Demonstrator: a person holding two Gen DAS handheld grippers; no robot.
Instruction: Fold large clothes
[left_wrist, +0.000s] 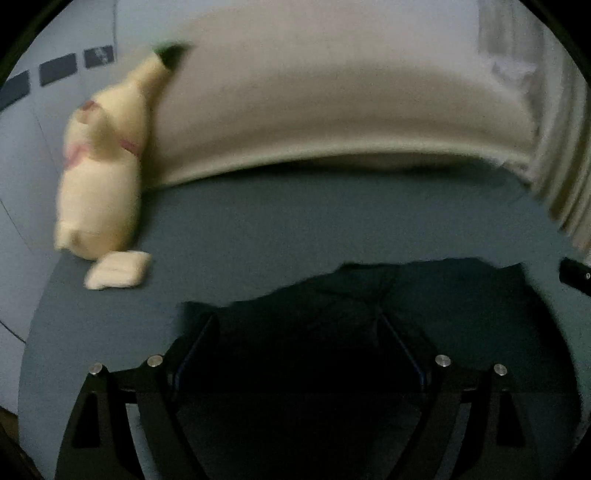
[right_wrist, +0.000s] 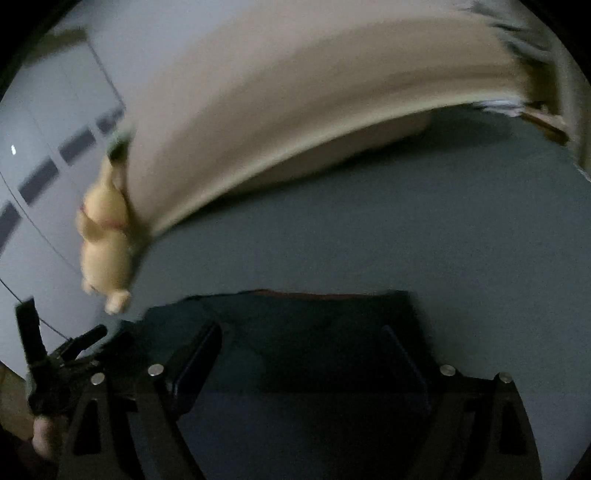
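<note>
L gripper (left_wrist: 299, 328) wide, R gripper (right_wrist: 301, 343) wide, folded cloth (left_wrist: 120, 269) left cam only

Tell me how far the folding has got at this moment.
Done: the dark garment lies on the blue bedsheet with a straight far edge, apparently folded at least once. In hand: nothing; the left hand-held gripper and right hand-held gripper stand open above it. Left: any further folds; the dim view hides details.

Both cameras sit just behind their own jaws, looking forward and down at a slant across the bed (left_wrist: 295, 229), close above the dark garment (left_wrist: 332, 314). Both views share the garment, the beige pillow (left_wrist: 332, 92) and the plush toy (left_wrist: 103, 166). The right view catches the left gripper (right_wrist: 55, 362) at its lower left edge.
</note>
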